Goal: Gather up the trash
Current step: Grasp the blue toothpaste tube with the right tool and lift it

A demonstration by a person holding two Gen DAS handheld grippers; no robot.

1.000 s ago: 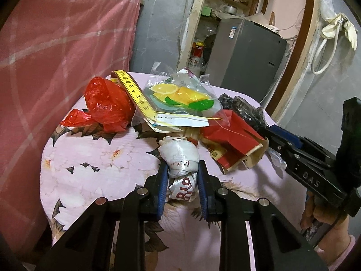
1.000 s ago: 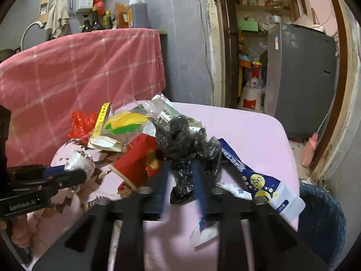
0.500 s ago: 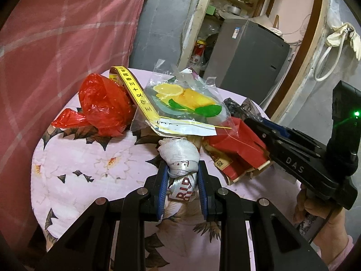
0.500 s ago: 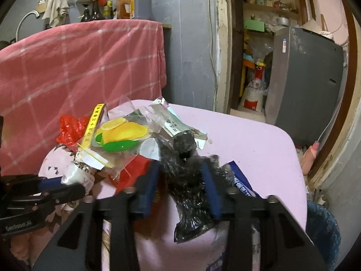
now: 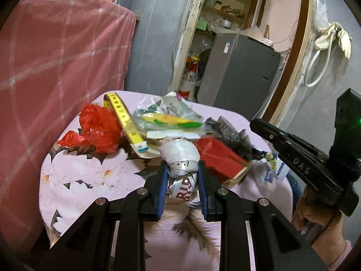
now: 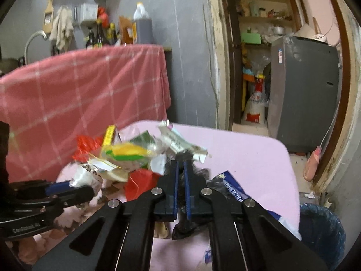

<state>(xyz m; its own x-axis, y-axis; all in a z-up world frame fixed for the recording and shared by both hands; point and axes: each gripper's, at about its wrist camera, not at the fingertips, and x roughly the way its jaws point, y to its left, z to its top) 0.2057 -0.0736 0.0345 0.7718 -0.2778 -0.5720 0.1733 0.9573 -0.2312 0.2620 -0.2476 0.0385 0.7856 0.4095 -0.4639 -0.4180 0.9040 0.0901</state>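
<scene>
Both claws have hold of rubbish on the pink surface (image 5: 74,176). The left claw (image 5: 183,178) pinches a silver wrapper (image 5: 179,155), while the right claw (image 6: 180,176) is pressed nearly together on a black bag (image 6: 183,225), probably for dropping in the bin (image 6: 320,230) just beside the surface.

In front of me the counter (image 5: 74,194) wears a pink cloth with a flower print. A heap of litter lies across its middle: a red plastic bag (image 5: 99,131) at the far left, a yellow strip (image 5: 123,115) beside it, a clear fruit-print packet (image 5: 167,119), a red carton (image 5: 218,155), and a blue-and-white wrapper (image 5: 274,167) at the right edge.
</scene>
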